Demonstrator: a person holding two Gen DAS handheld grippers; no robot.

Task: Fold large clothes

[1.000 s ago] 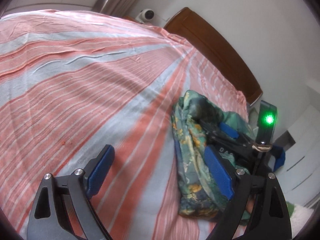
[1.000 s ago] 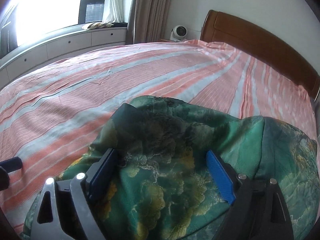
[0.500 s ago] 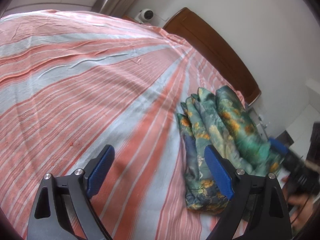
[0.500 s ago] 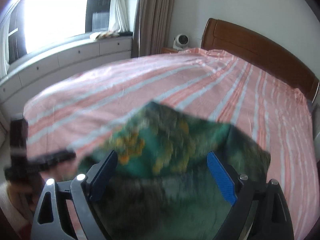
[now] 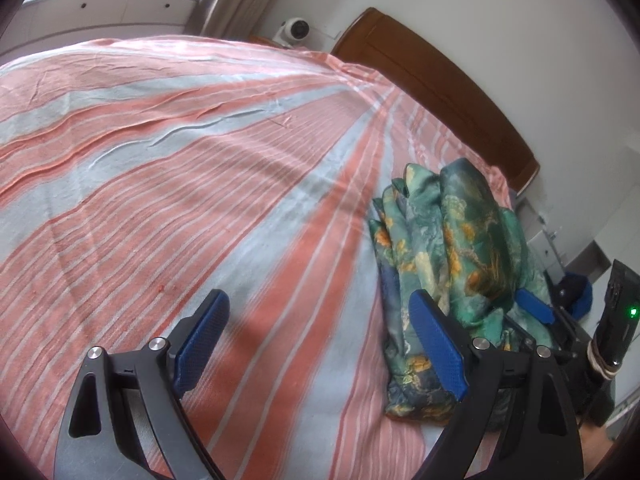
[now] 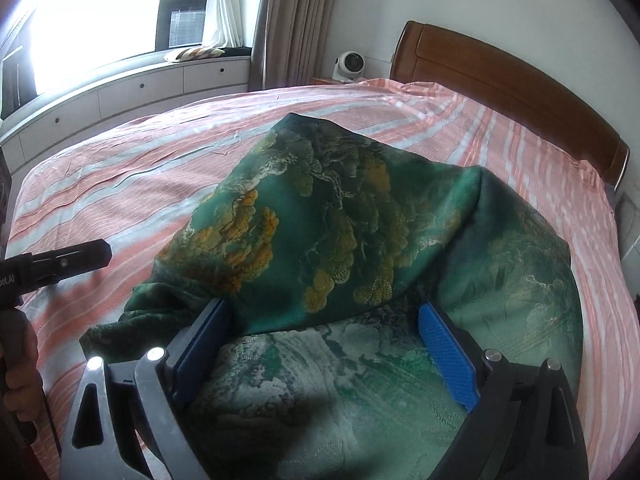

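Right gripper (image 6: 324, 344): jaws opening, green patterned garment (image 6: 352, 216) bunched between them on the striped bed (image 6: 120, 168), apparently released since a second ago. Left gripper (image 5: 320, 340) wide open, empty. Folding not yet begun.

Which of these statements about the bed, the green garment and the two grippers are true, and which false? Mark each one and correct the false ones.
1. The green patterned garment lies bunched on the striped bedsheet. True.
2. The left gripper is shut on the garment. False: it is open over bare sheet, beside the garment.
3. The headboard is wooden. True.
4. The right gripper is empty above bare sheet. False: garment fabric lies between its opening fingers.
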